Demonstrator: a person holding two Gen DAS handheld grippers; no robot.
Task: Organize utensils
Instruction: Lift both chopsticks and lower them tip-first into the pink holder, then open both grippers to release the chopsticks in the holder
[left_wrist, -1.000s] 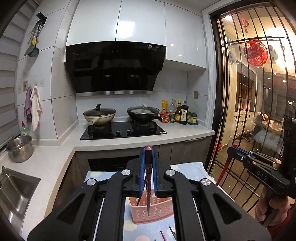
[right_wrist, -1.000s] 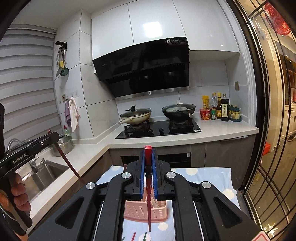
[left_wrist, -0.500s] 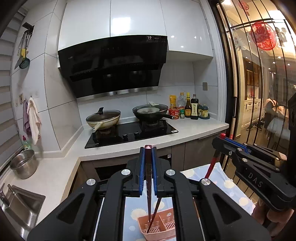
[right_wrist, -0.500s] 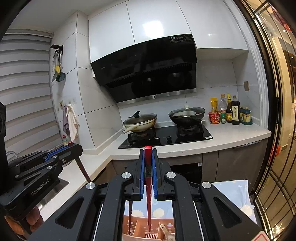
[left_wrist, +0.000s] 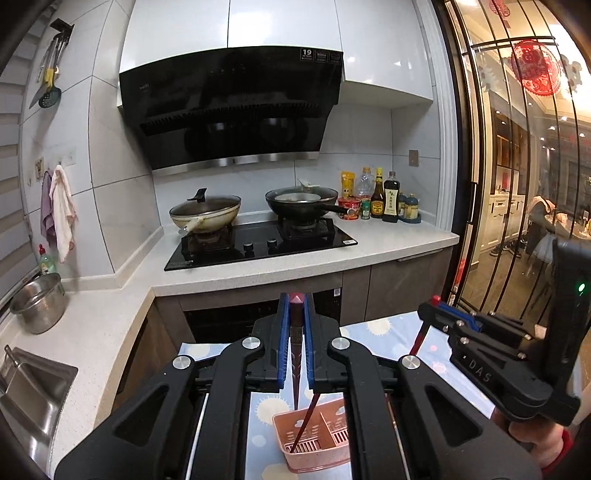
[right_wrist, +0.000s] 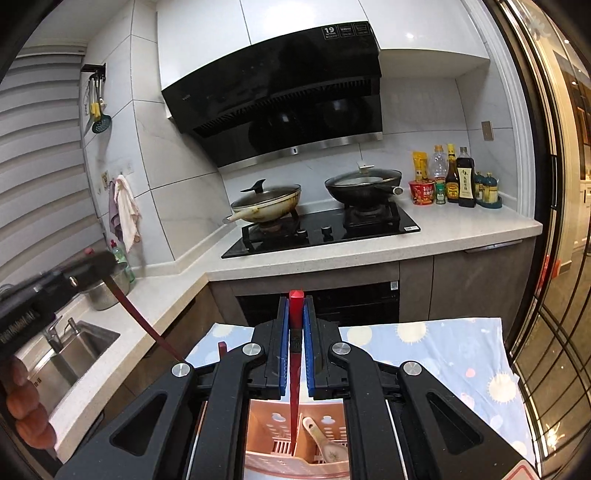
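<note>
My left gripper clamps a dark chopstick, long axis near vertical. My right gripper clamps a red chopstick, tip down in the pink basket.

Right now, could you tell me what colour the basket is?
Pink basket, clearest in the left wrist view.

Both wrist views look forward and slightly downward along their fingers, close above the pink basket on the patterned cloth. Each faces the far hob and counter. Left view stands left; both share basket, cloth, hob.
</note>
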